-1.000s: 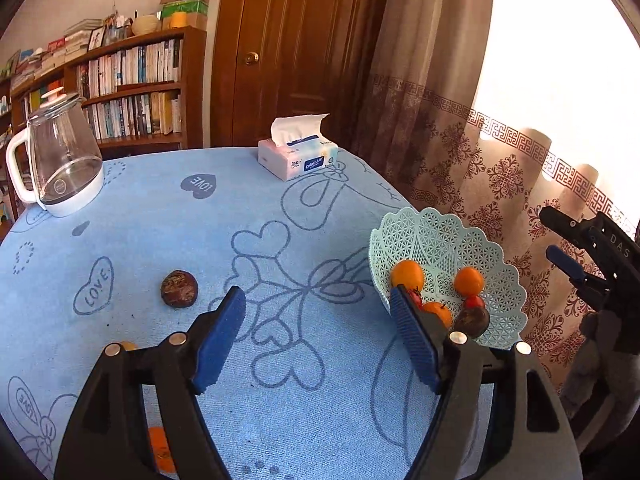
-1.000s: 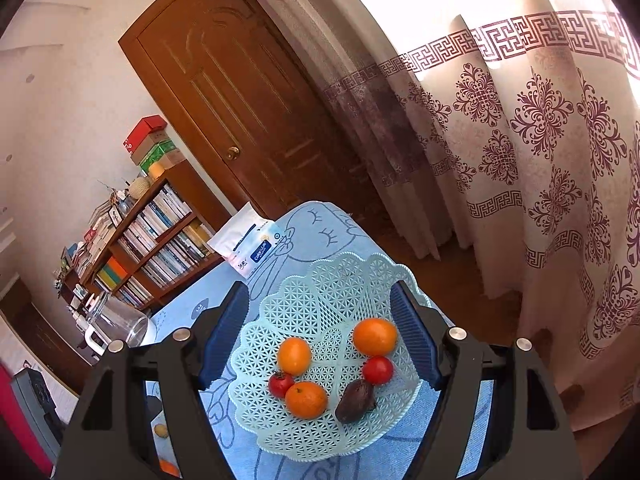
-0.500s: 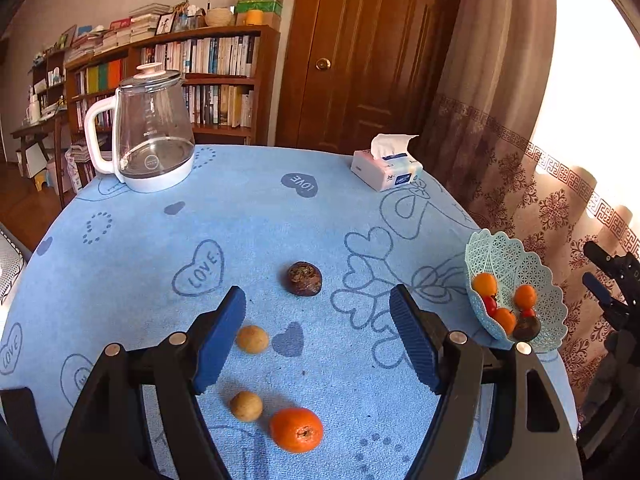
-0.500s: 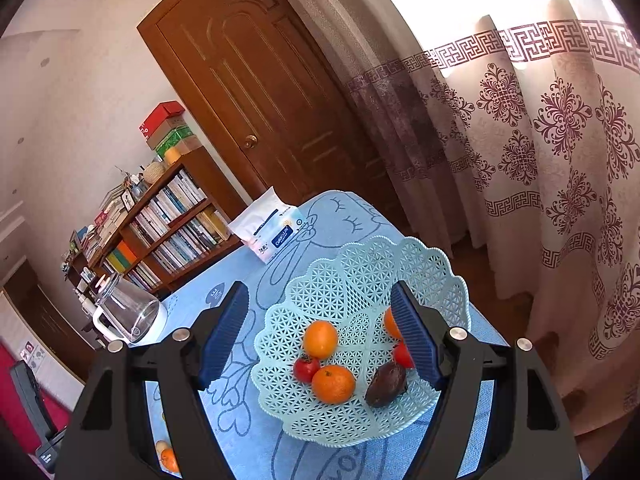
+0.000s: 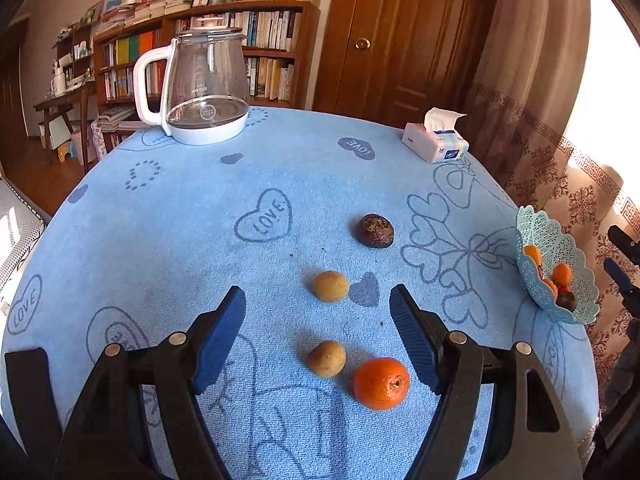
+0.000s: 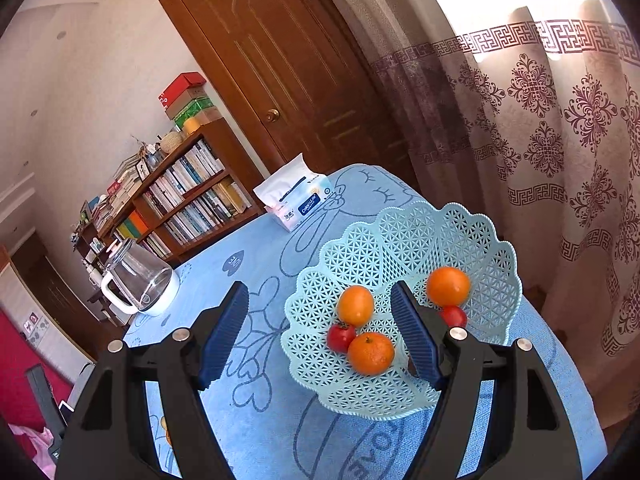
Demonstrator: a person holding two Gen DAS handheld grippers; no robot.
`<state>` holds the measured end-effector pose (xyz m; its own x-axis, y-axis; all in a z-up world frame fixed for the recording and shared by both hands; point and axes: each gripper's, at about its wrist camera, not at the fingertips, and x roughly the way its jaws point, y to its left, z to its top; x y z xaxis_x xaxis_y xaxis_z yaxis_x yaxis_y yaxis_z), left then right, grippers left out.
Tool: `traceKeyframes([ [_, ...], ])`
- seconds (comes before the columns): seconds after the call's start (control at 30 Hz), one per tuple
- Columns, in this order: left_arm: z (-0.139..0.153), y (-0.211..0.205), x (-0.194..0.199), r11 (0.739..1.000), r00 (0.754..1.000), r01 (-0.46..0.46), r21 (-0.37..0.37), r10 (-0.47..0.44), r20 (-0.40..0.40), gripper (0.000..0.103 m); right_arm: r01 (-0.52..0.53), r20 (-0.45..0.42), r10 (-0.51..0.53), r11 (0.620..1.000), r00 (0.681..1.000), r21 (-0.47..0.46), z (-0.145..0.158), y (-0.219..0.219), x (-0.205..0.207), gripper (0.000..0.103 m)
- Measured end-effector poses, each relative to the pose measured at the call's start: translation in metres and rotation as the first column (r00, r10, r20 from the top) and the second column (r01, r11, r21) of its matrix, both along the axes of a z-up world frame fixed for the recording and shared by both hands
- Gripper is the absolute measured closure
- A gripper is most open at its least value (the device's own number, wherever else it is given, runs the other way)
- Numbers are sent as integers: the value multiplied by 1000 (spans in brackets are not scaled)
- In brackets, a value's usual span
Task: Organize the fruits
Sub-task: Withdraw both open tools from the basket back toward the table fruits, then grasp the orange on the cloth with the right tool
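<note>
So the left gripper (image 5: 318,336) is spread wide with nothing in it, hanging over 4 loose fruits on the blue tablecloth (image 5: 160,220): an orange (image 5: 381,383), 2 small tan fruits (image 5: 326,358) (image 5: 330,286), and a dark wrinkly one (image 5: 375,230) further out. The right gripper (image 6: 320,332) is open and empty too, parked above the basket (image 6: 420,236), which already holds 3 oranges and a couple of little red fruits.

What worries me: the near tan fruit sits just beside the orange, so going for either one could bump the other and send it rolling. Round fruit on cloth, not much to stop it. Also the basket looks close to the table edge by the curtain (image 6: 560,160), so a clumsy drop could tip it or bounce fruit off.
</note>
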<state>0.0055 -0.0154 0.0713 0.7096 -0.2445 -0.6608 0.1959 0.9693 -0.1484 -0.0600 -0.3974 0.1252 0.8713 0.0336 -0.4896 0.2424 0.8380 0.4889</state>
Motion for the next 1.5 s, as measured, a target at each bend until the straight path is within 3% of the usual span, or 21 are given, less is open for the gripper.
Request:
traceKeyframes([
  [0.27, -18, 11, 1, 1000, 999, -22, 15, 22, -41, 29, -80, -25, 79, 997, 997, -14, -7, 26, 7, 28],
  [0.47, -22, 28, 4, 998, 997, -59, 6, 59, -51, 29, -218, -58, 216, 975, 975, -32, -16, 67, 16, 28],
  [0.63, -22, 39, 5, 997, 996, -78, -4, 78, -49, 29, -380, -96, 375, 924, 922, -36, -29, 115, 21, 28],
  [0.83, -25, 48, 6, 996, 995, -86, -7, 86, -52, 29, -564, -168, 552, 826, 817, -31, -50, 177, 29, 28],
  [1.03, -26, 61, 8, 993, 992, -114, -25, 113, -57, 29, -660, -244, 631, 749, 737, -56, -63, 222, 36, 30],
  [1.1, -26, 63, 9, 993, 991, -118, -30, 116, -62, 29, -681, -272, 642, 729, 717, -74, -67, 233, 41, 36],
  [1.3, -27, 63, 10, 992, 991, -121, -32, 119, -64, 29, -711, -317, 659, 699, 682, -76, -78, 253, 54, 49],
  [1.5, -30, 61, 12, 992, 991, -118, -35, 116, -71, 29, -708, -350, 641, 699, 683, -102, -87, 258, 59, 63],
])
